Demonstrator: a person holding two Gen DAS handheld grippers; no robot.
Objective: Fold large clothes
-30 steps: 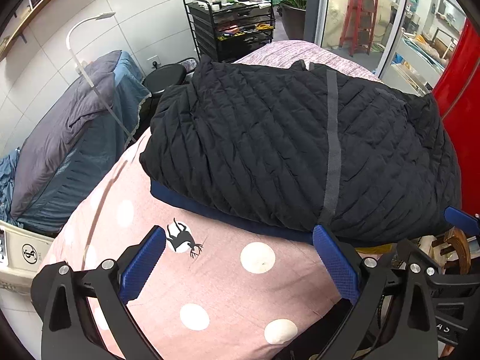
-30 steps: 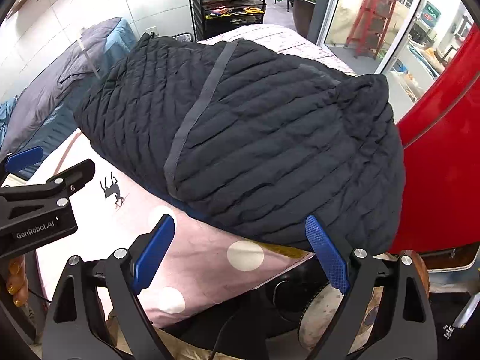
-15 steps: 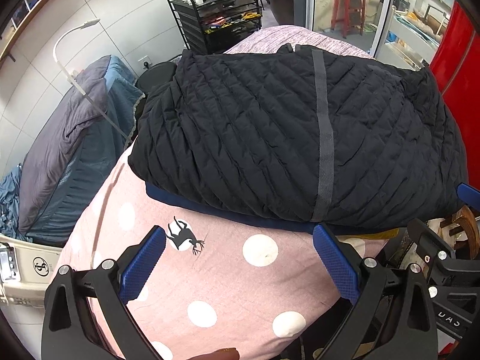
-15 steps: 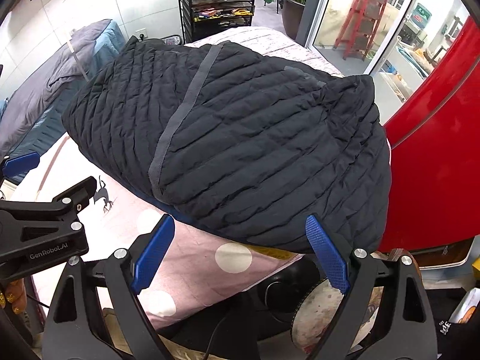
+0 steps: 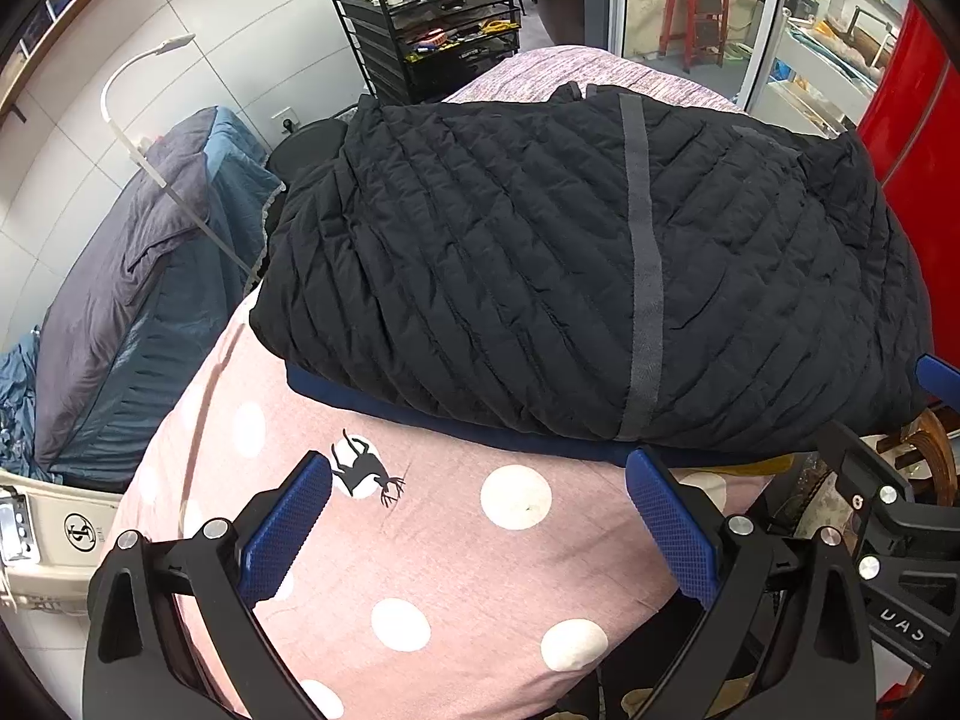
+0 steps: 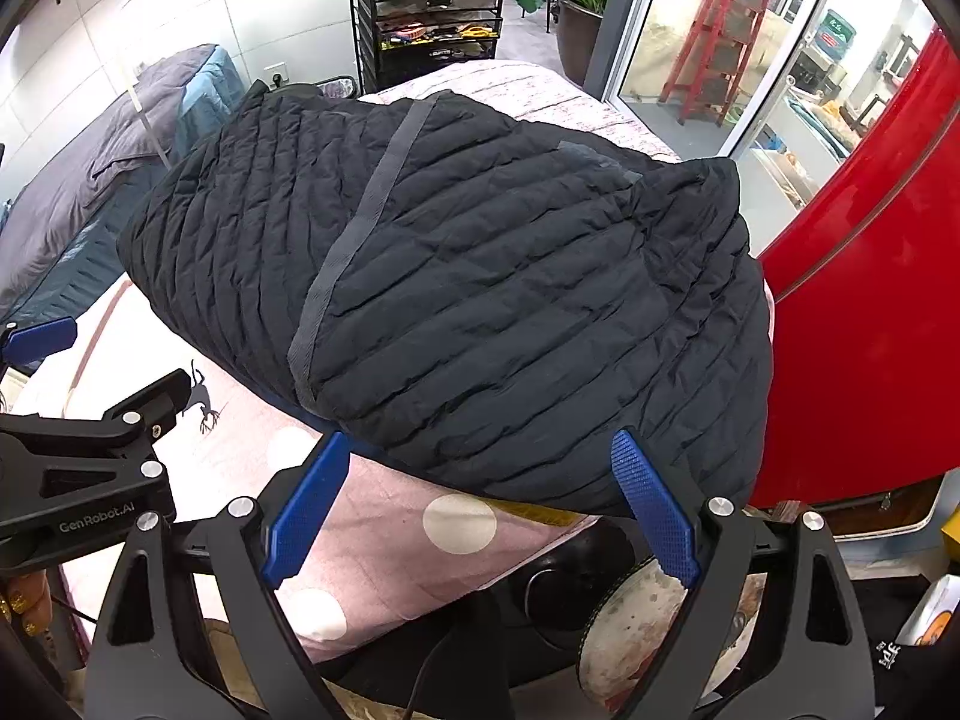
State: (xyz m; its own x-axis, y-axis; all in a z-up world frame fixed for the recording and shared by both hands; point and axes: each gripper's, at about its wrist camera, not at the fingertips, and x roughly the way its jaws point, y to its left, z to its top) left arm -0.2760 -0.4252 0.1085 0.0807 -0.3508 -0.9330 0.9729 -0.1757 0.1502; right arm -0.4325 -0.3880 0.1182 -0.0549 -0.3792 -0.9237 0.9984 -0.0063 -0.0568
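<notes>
Black quilted jacket (image 5: 588, 276) sat folded on the pink dotted bedspread (image 5: 456, 546), both the left gripper (image 5: 480, 516) and right gripper (image 6: 480, 504) hovered wide apart and empty just short of it, so probably only tidying or another fold remained.

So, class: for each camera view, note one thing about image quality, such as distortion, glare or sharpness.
Left wrist view: fisheye bends the wall tiles and door frame, black vignette fills the corners; the black quilted jacket is sharp, its stitching clear. Right wrist view: same curved distortion; bright daylight beyond the glass door looks washed out, and the red panel carries a soft sheen.
</notes>
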